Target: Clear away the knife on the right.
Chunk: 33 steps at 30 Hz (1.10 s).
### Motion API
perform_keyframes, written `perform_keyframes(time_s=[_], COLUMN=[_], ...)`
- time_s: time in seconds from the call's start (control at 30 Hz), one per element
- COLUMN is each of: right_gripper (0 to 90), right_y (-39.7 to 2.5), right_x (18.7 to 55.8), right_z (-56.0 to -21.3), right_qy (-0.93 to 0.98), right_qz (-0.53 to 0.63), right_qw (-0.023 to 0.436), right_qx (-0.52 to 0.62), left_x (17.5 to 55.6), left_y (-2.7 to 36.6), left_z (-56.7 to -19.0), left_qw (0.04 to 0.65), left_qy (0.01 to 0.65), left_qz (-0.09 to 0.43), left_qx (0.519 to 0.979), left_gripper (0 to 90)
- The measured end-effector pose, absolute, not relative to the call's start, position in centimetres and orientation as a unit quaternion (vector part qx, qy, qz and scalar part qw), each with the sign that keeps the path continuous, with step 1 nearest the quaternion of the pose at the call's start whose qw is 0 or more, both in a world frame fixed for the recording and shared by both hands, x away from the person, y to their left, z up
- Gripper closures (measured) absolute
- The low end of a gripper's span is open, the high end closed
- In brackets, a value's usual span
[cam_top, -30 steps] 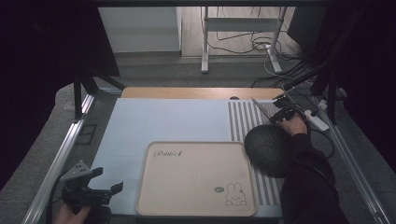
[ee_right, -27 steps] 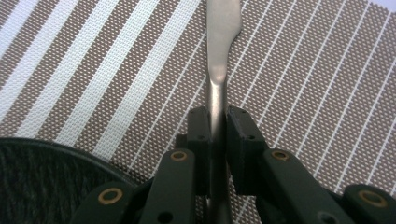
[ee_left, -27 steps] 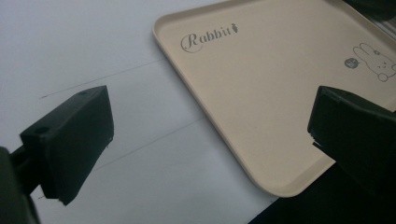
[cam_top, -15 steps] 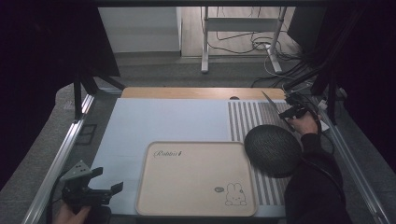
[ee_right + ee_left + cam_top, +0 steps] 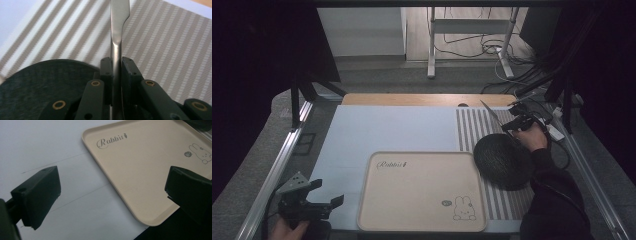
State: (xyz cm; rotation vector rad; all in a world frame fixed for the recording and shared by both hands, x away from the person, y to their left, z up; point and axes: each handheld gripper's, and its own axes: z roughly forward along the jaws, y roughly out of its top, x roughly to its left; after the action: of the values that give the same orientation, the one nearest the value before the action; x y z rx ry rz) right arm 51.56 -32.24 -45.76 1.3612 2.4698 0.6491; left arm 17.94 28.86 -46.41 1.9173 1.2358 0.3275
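Steel knife (image 5: pixel 119 30) between right gripper (image 5: pixel 116 67) jaws, above striped mat (image 5: pixel 162 45).

The table (image 5: pixel 422 100) has a wooden far edge and a pale blue surface, framed by aluminium rails (image 5: pixel 272 175). Beyond it lies grey floor (image 5: pixel 377 75), then wood-toned flooring with a white desk frame (image 5: pixel 469 25) and loose cables (image 5: pixel 472 50). A white wall panel (image 5: pixel 362 30) stands left. Surroundings are dark.

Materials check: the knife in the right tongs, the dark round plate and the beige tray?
Knife: looks like brushed metal, grey with a soft sheen. Dark round plate: matte, speckled black, perhaps ceramic or stoneware; can't be sure. Beige tray: smooth, with printed lettering and rabbit, likely plastic or melamine.
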Motion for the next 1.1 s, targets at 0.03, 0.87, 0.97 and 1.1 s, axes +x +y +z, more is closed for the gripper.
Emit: perform_keyframes(time_s=[0.03,0.87,0.97,1.1], right_gripper=[80.2,80.1,80.1,80.1], right_y=[-31.8,-24.3,-23.4,-22.5], right_x=[51.3,41.2,39.7,37.8], right_z=[-45.8,-45.4,-45.5,-45.8], right_qy=[0.848,0.903,0.909,0.917], right_qz=[0.222,0.226,0.226,0.220], right_qw=[0.123,0.093,0.081,0.078], right_qx=[0.465,0.352,0.341,0.324], left_x=[17.9,17.9,17.9,17.9], left_y=[28.9,28.8,28.8,28.7], left_z=[-46.4,-46.4,-46.4,-46.4], left_qw=[0.407,0.405,0.404,0.404], left_qy=[0.490,0.489,0.488,0.488], left_qz=[0.130,0.132,0.132,0.133], left_qx=[0.760,0.762,0.762,0.762], left_gripper=[1.4,1.4,1.4,1.4])
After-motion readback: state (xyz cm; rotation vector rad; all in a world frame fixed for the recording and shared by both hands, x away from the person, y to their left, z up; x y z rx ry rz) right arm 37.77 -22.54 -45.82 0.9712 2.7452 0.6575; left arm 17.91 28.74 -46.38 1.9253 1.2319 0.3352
